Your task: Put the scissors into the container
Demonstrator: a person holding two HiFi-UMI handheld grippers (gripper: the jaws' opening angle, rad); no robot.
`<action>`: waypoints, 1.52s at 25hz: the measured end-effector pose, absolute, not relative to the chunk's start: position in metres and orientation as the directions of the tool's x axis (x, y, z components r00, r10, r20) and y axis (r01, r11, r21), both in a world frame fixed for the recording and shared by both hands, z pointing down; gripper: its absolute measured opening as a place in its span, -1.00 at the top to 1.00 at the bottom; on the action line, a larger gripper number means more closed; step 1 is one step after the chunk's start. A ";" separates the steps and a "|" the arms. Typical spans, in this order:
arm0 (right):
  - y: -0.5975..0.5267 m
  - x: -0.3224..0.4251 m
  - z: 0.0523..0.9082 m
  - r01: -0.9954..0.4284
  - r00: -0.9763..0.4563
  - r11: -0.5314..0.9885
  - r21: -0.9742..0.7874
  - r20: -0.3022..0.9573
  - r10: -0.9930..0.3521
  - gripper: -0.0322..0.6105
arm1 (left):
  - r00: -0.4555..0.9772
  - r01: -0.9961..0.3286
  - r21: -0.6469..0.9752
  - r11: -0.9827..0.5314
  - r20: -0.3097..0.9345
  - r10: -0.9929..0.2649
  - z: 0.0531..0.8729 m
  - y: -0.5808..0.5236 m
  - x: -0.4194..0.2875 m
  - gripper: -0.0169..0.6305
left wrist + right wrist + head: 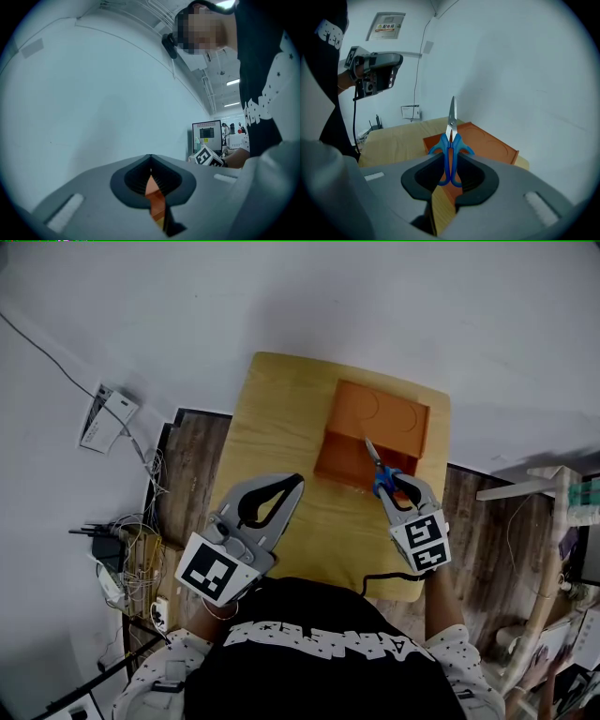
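Scissors (451, 140) clamped in right hand-held gripper (397, 489) over orange container (377, 418); left hand-held gripper (297, 481) closed, empty.

The blue-handled, silver-bladed scissors (451, 138) are pinched by the finger loops right between the jaws of the right gripper (450, 161). The blades are closed and stick straight out past the jaw tips. The orange rectangular container (490, 145), with round outlines on its surface, sits just beyond the jaws, and the blade tips point at it.
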State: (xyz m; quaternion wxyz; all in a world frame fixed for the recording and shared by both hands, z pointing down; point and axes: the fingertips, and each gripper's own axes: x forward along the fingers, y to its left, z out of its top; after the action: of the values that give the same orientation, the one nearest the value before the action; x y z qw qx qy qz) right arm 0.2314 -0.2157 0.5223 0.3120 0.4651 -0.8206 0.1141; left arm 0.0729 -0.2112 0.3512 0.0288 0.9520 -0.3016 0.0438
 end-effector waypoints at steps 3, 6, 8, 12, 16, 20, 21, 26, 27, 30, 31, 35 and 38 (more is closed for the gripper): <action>-0.218 0.230 0.531 -0.812 -0.363 0.569 0.133 0.649 -0.669 0.58 | 0.813 -0.578 0.029 -0.815 0.106 -0.573 0.353 -0.213 0.074 0.94; -0.220 0.231 0.538 -0.789 -0.351 0.594 0.158 0.676 -0.648 0.58 | 0.811 -0.581 0.027 -0.813 0.104 -0.576 0.352 -0.214 0.075 0.94; -0.223 0.232 0.543 -0.775 -0.343 0.607 0.175 0.690 -0.637 0.58 | 0.808 -0.585 0.027 -0.811 0.100 -0.580 0.351 -0.214 0.074 0.94; -0.230 0.234 0.555 -0.734 -0.308 0.639 0.228 0.727 -0.614 0.58 | 0.799 -0.598 0.028 -0.801 0.108 -0.592 0.354 -0.216 0.070 0.94; -0.234 0.237 0.565 -0.688 -0.274 0.672 0.272 0.761 -0.588 0.58 | 0.791 -0.608 0.030 -0.794 0.110 -0.602 0.354 -0.217 0.067 0.94; -0.237 0.235 0.573 -0.665 -0.264 0.694 0.277 0.782 -0.565 0.58 | 0.791 -0.607 0.029 -0.794 0.114 -0.601 0.355 -0.219 0.066 0.94; -0.239 0.235 0.575 -0.663 -0.263 0.697 0.274 0.786 -0.560 0.58 | 0.792 -0.606 0.029 -0.795 0.113 -0.600 0.355 -0.219 0.066 0.94; -0.242 0.233 0.588 -0.662 -0.254 0.706 0.252 0.812 -0.526 0.58 | 0.790 -0.609 0.032 -0.792 0.118 -0.602 0.356 -0.221 0.064 0.94; -0.242 0.232 0.590 -0.660 -0.252 0.709 0.247 0.817 -0.519 0.58 | 0.788 -0.611 0.033 -0.791 0.119 -0.604 0.357 -0.221 0.063 0.94; -0.243 0.231 0.598 -0.654 -0.246 0.719 0.235 0.832 -0.496 0.58 | 0.782 -0.619 0.036 -0.785 0.120 -0.611 0.357 -0.223 0.060 0.94; -0.244 0.230 0.601 -0.651 -0.244 0.723 0.232 0.838 -0.488 0.58 | 0.781 -0.620 0.036 -0.783 0.120 -0.613 0.358 -0.224 0.059 0.94; -0.246 0.229 0.611 -0.638 -0.220 0.735 0.227 0.862 -0.457 0.58 | 0.775 -0.627 0.036 -0.778 0.122 -0.620 0.359 -0.226 0.055 0.94; -0.249 0.229 0.615 -0.638 -0.205 0.736 0.227 0.871 -0.446 0.58 | 0.772 -0.631 0.039 -0.775 0.123 -0.623 0.360 -0.228 0.051 0.94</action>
State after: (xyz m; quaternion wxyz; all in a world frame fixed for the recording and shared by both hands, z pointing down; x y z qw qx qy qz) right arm 0.2290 -0.2493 0.6153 0.5235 0.3517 -0.7707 0.0914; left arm 0.0514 -0.2277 0.3596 0.0389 0.9406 -0.3333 0.0519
